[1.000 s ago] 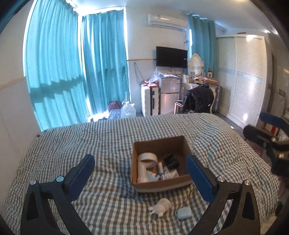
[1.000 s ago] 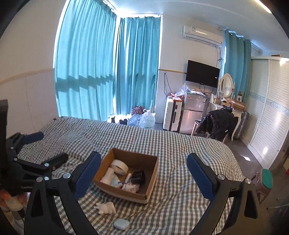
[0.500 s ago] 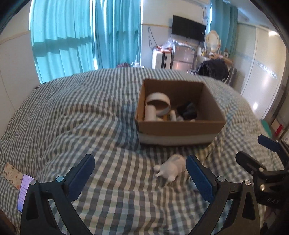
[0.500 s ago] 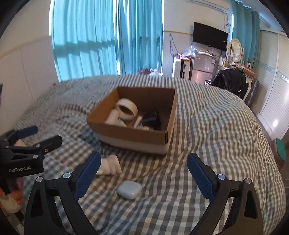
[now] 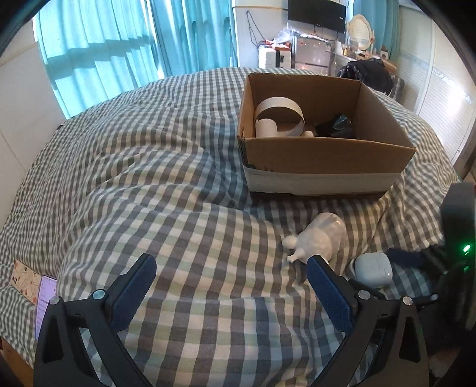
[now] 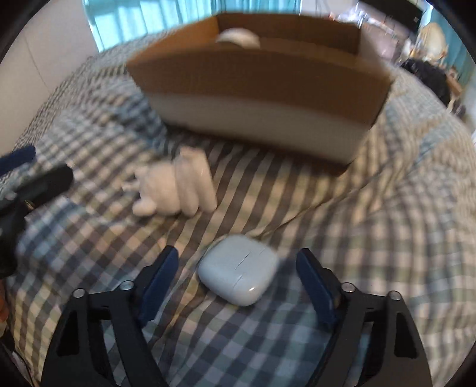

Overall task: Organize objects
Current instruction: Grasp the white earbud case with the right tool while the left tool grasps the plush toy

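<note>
A cardboard box stands on the checked bed; in it I see a tape roll and a black item. A white animal figurine lies in front of the box, also in the right wrist view. A pale blue earbud case lies between my right gripper's open fingers, untouched; it shows in the left wrist view. My right gripper is low over the bed. My left gripper is open and empty, the figurine just past its right finger.
A phone and a patterned card lie at the bed's left edge. A thin cable runs over the bedspread by the case. Curtains, a TV, suitcases and a wardrobe stand behind the bed.
Both grippers have dropped and moved forward toward the bed. The right gripper has come down around the earbud case and narrowed a little. The left one neared the figurine.
</note>
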`<state>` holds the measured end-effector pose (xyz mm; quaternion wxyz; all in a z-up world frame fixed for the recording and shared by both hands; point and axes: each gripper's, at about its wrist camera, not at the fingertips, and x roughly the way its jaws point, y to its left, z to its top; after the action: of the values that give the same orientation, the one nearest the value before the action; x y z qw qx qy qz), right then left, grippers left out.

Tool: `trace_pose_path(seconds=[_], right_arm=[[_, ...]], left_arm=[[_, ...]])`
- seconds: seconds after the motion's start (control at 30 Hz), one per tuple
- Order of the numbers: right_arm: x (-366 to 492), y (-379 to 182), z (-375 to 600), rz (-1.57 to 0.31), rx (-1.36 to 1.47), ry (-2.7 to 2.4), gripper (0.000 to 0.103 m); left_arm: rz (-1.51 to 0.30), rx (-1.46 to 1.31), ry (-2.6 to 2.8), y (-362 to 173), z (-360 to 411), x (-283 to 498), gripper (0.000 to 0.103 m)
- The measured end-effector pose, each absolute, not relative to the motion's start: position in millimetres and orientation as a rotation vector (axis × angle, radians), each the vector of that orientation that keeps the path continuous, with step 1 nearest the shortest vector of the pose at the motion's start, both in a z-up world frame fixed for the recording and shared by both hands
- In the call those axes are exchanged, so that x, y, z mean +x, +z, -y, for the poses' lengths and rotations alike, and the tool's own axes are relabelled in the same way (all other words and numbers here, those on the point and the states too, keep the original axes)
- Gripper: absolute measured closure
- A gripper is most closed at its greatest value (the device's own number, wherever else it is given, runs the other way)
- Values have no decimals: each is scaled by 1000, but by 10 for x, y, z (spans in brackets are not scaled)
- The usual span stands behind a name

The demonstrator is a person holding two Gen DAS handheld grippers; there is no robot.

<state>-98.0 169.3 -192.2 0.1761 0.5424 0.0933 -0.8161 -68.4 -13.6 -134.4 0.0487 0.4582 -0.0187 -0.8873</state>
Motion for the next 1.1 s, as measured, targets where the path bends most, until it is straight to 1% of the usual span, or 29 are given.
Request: trace_pose_path(seconds=[0.03,0.07,0.1,0.23,0.3,0.43,0.47,0.5,0.6,0.67,0.77,0.83,0.87,0.9,1.0,1.1], right_arm=[[-965,-1947,-1682,-280,1539,-2310,36],[-954,-1951,-1679,-290,1537,-2316,43],[-940,-1946,-1685,-289,1531,-2317,44],[-869,-1856,-1753,-251,1498,-2323,44],[-851,-1685,-1835,-203,1456,-2331,44],[-796,-1362,-2004,-230,1364,-2387,45],[-806,-1307,-2030,-233,1350,-2399,60],[-825,-1253,-2083,-240,1336,-2414,65],[-862,-1223,-2127,-266,1337,-2436,66],[-893,-1276,-2158,-284,1365,-2431,69],[-901,-1331,-2210,-243,1376,-2434,69],[-931,-1355,-2246,-205,1385,-2447,69],[-934,-1358,-2262,-192,1388,-2449,69],[-931,-1363,-2280,-181,1389,-2449,69],[-920,-1377,-2299,-166,1390,-2444,69],[-911,-1393,-2302,-163,1395,-2433,68]], left_arm=[[58,1401,-2699,-1353,131,-697,0],[56,1407,-2691,-1367,128,-707,0],[54,1416,-2683,-1380,126,-720,0],[56,1444,-2675,-1420,104,-753,0],[62,1451,-2681,-1432,65,-779,0],[40,1489,-2690,-1491,-46,-895,0],[27,1508,-2706,-1509,-96,-939,0],[14,1520,-2728,-1524,-155,-988,0],[23,1538,-2738,-1595,-291,-1119,0],[26,1577,-2733,-1686,-379,-1230,0],[74,1624,-2726,-1820,-482,-1336,1],[132,1657,-2730,-1919,-569,-1391,5],[147,1703,-2739,-1999,-620,-1428,16],[156,1737,-2733,-2059,-647,-1448,18],[178,1726,-2744,-2075,-669,-1436,19],[127,1713,-2764,-1979,-622,-1377,19]])
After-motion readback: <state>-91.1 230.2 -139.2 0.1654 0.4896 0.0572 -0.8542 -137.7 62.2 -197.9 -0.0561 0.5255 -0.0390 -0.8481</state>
